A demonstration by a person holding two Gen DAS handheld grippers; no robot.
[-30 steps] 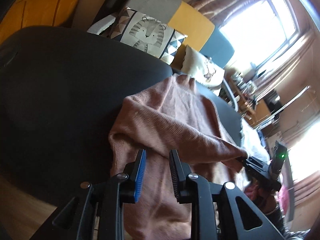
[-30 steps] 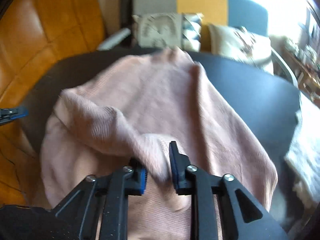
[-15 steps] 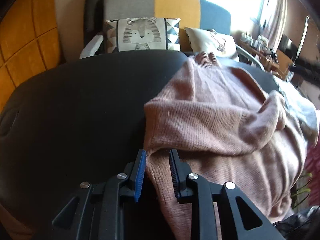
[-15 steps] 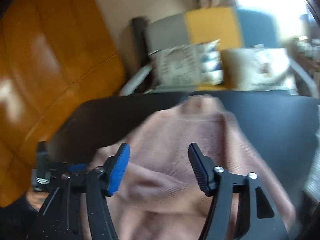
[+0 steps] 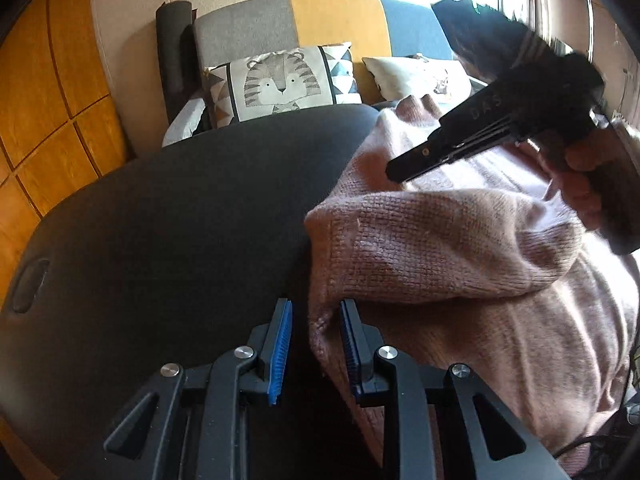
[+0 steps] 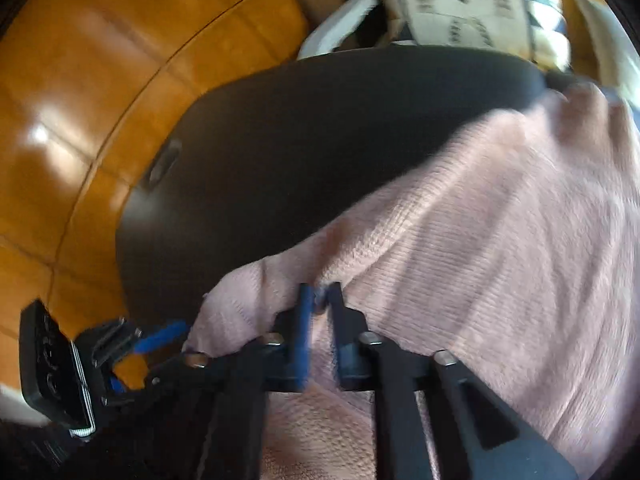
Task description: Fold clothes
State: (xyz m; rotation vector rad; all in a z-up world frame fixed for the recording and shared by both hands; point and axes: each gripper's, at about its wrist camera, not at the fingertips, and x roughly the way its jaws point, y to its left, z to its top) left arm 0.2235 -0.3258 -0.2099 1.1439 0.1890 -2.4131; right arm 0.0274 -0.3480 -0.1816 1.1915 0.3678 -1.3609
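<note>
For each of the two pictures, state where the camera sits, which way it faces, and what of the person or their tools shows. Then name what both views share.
Left wrist: sits behind the left claw, faces the tiger-print cushion; right claw and hand show.
Right wrist: sits behind the right claw, faces down at the pink knitted sweater; left claw shows.
Shared: sweater, black round table, cushion.

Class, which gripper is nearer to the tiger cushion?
Right. The right gripper reaches over the pink sweater toward the tiger cushion; the left gripper sits at the sweater's near edge.
</note>
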